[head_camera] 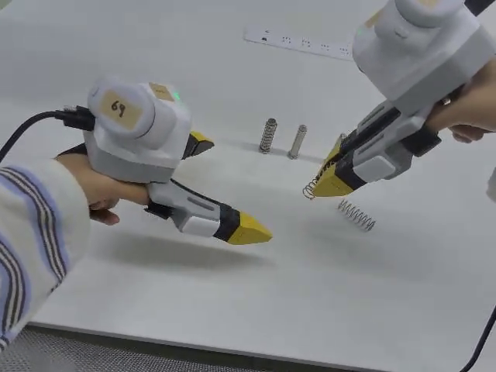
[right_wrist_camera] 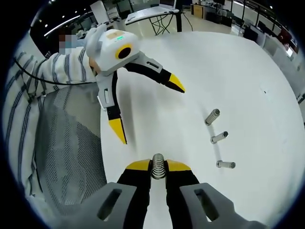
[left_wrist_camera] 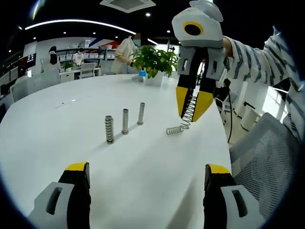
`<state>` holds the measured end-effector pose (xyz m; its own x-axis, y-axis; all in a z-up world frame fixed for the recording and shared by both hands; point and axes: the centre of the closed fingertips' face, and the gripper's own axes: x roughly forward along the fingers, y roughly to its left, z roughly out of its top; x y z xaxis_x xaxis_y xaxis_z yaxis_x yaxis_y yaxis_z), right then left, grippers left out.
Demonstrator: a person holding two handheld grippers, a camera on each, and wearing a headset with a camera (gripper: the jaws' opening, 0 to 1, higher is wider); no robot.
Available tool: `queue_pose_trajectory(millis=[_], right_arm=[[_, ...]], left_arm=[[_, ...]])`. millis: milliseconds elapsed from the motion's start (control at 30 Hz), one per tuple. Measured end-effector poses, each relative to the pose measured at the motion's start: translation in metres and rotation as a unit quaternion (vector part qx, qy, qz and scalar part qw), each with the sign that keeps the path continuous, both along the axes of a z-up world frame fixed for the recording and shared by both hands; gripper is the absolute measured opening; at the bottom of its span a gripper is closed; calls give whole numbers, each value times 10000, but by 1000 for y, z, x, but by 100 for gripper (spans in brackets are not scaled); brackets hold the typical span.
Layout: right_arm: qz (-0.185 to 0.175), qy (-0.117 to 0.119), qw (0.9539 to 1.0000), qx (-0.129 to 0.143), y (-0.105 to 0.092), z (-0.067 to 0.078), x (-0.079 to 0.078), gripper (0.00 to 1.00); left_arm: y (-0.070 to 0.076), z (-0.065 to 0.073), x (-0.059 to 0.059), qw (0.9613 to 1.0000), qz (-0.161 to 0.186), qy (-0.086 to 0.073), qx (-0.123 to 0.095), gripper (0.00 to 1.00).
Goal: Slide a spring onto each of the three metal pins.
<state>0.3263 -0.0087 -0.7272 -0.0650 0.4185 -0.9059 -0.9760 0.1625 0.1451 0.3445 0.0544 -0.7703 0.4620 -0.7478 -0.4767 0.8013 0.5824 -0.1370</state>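
Head view: the left hand-held gripper (head_camera: 226, 186) sits at centre left of the frame, jaws spread wide and grasping nothing. The right hand-held gripper (head_camera: 322, 182) comes in from the upper right, clenched on the held spring (head_camera: 311, 188), which pokes out past the yellow tips. The loose spring (head_camera: 356, 215) lies directly on the white worktop (head_camera: 232, 310), just below right of those tips. Above centre stand the loaded pin (head_camera: 268, 136), already carrying a spring, and the middle pin (head_camera: 297, 142), bare. A power strip (head_camera: 298, 40) lies along the top edge.

Left gripper view: own jaws rise at the bottom corners, well apart. The right hand-held gripper (left_wrist_camera: 193, 102) hangs at upper centre and the held spring (left_wrist_camera: 189, 112) droops at a slant from it, lower end near the loose spring (left_wrist_camera: 175, 130). At centre left stand the loaded pin, the middle pin and the end pin (left_wrist_camera: 141, 113), also bare. No tray or bin is in use; the one spare spring is loose on the worktop.

Right gripper view: own jaws pinch the held spring (right_wrist_camera: 158, 164) at bottom centre, seen end-on. The three pins sit at right, the end pin (right_wrist_camera: 225, 164) lowest in the frame.

Risks, as judged:
- The spring is gripped across its coils and hangs slanted. If its bore does not line up with a pin, it may catch on the top, buckle or spring free.
- A sideways push may tip a pin.
- The right jaws may knock the loose spring away.
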Motion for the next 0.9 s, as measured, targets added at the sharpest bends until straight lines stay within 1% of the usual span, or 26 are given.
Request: queue_pose_trajectory(millis=[100,167,267,300,467,567,633,767,900], right_arm=[[52,-73,9999,-102,-1,4,5,8],[97,-203,9996,-183,-2,9,13,8],[115,-301,9992,-247,-3,18,24,8],[120,-319,9991,-256,-3,19,26,8],[275,-546,9974,-377,-1,32,50,8],[359,-667,9960,-483,-1,36,62,8],[421,-714,9951,-539,1,36,75,8],[520,-784,9935,-635,4,37,83,8],[608,-780,9925,-718,5,33,86,8]], left_arm=[[1,1,1,10000,46,-29,0,98],[0,2,1,10000,67,-25,-49,98],[0,4,0,9999,69,-36,-64,98],[0,5,1,10000,67,-45,-58,98],[1,7,0,9999,93,-40,-90,98],[2,6,0,9999,96,-61,-44,98],[3,6,1,9999,127,-36,-73,98],[3,7,2,9998,169,-16,-107,98],[3,7,2,9998,166,-7,-136,98]])
